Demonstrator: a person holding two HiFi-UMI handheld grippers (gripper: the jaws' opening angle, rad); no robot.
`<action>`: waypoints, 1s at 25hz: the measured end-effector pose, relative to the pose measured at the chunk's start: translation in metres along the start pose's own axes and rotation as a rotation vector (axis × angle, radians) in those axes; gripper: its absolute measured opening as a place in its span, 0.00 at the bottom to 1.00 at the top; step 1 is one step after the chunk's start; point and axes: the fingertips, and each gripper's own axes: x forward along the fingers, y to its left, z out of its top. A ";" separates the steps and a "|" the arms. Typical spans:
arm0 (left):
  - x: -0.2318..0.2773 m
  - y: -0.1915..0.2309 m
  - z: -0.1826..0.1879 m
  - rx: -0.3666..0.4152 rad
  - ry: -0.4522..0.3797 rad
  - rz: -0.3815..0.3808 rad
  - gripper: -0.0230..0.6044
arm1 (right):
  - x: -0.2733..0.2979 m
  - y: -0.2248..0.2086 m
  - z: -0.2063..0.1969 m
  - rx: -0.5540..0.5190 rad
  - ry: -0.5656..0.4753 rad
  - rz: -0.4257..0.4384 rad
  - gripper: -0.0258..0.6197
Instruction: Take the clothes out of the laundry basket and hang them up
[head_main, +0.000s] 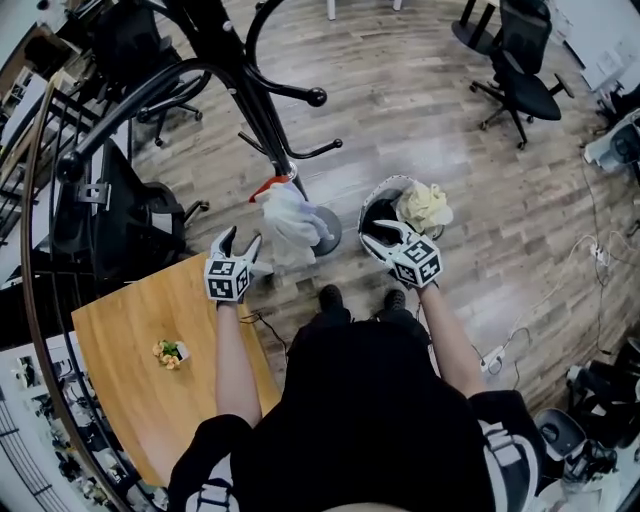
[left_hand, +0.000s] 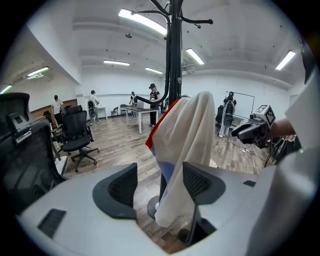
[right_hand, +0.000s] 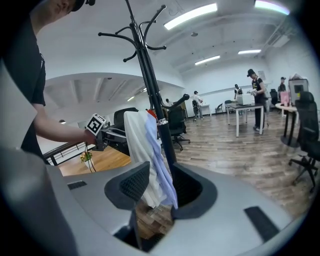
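A white, blue and red garment (head_main: 287, 225) hangs on the black coat rack (head_main: 232, 62), and it also shows in the left gripper view (left_hand: 187, 135) and the right gripper view (right_hand: 145, 150). My left gripper (head_main: 243, 238) is just left of it, jaws open and empty (left_hand: 160, 172); the cloth hangs just beyond the jaws. My right gripper (head_main: 372, 236) hovers over the dark laundry basket (head_main: 377, 205), jaws partly open with nothing between them (right_hand: 155, 175). A cream garment (head_main: 425, 206) lies on the basket's right rim.
A wooden table (head_main: 120, 330) with a small plant (head_main: 170, 353) lies at my left, beside a metal railing (head_main: 40, 200). Office chairs stand at the far right (head_main: 522, 80) and far left (head_main: 150, 215). Cables (head_main: 590, 250) trail on the floor at right. People stand far off (left_hand: 152, 97).
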 end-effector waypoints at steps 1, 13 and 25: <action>0.001 -0.005 -0.004 0.001 0.004 -0.002 0.50 | -0.005 -0.002 -0.002 -0.001 0.000 -0.005 0.28; -0.024 -0.094 -0.032 -0.044 0.022 0.076 0.50 | -0.109 -0.037 -0.044 -0.011 -0.017 -0.029 0.28; 0.006 -0.246 -0.034 -0.016 0.046 0.004 0.50 | -0.251 -0.095 -0.127 0.069 -0.018 -0.119 0.28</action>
